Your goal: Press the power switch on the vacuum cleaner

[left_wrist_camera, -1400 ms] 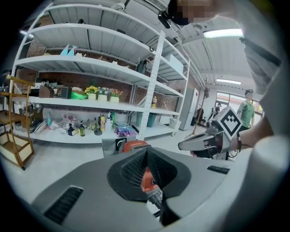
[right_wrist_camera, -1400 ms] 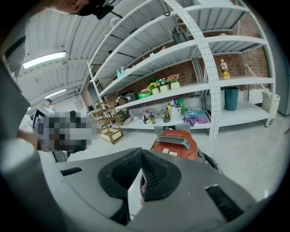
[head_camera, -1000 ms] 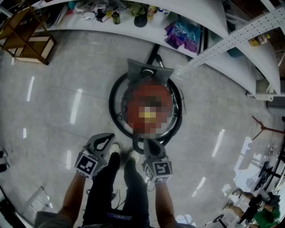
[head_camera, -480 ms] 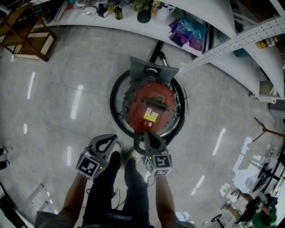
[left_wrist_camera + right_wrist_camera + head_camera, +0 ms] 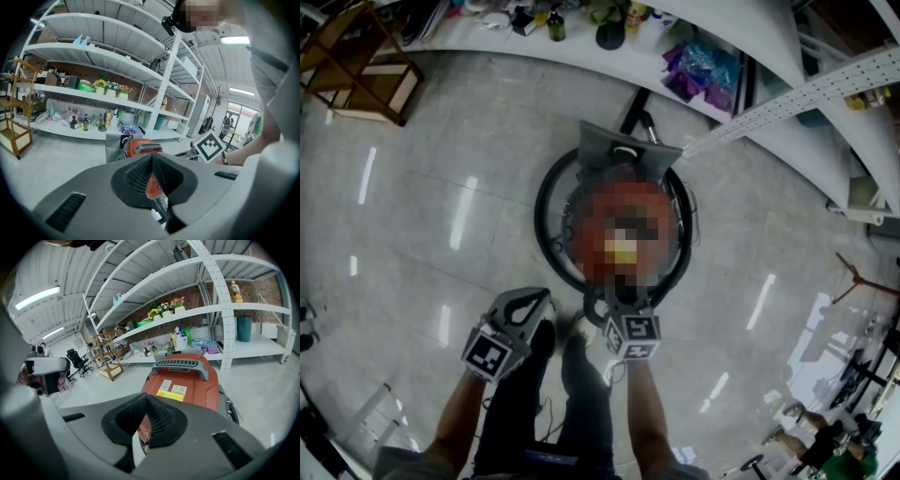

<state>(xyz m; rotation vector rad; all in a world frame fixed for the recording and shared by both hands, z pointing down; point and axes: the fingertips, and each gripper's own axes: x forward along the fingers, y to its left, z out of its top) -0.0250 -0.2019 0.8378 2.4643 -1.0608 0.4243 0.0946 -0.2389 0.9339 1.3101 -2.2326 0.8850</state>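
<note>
In the head view the round red vacuum cleaner [image 5: 619, 202] stands on the floor, ringed by its coiled black hose [image 5: 546, 220]; a mosaic patch hides most of its top. My right gripper [image 5: 614, 292] is shut, with its tips at the vacuum's near edge. In the right gripper view the red body [image 5: 187, 380] and its grey handle [image 5: 180, 364] lie just beyond my right gripper [image 5: 147, 397]. My left gripper [image 5: 539, 296] is shut and held left of the vacuum, apart from it. Its own view shows the vacuum [image 5: 140, 146] beyond my left gripper [image 5: 152, 157]. I cannot make out the switch.
A grey panel [image 5: 623, 150] stands behind the vacuum. White shelving [image 5: 581, 47] with bottles and bags runs along the back, and a wooden rack [image 5: 356, 75] stands at the far left. The person's legs and shoes [image 5: 562, 333] are between the grippers. People stand far off at lower right [image 5: 825, 441].
My right gripper has moved forward, up to the vacuum's near edge. The left gripper has hardly moved.
</note>
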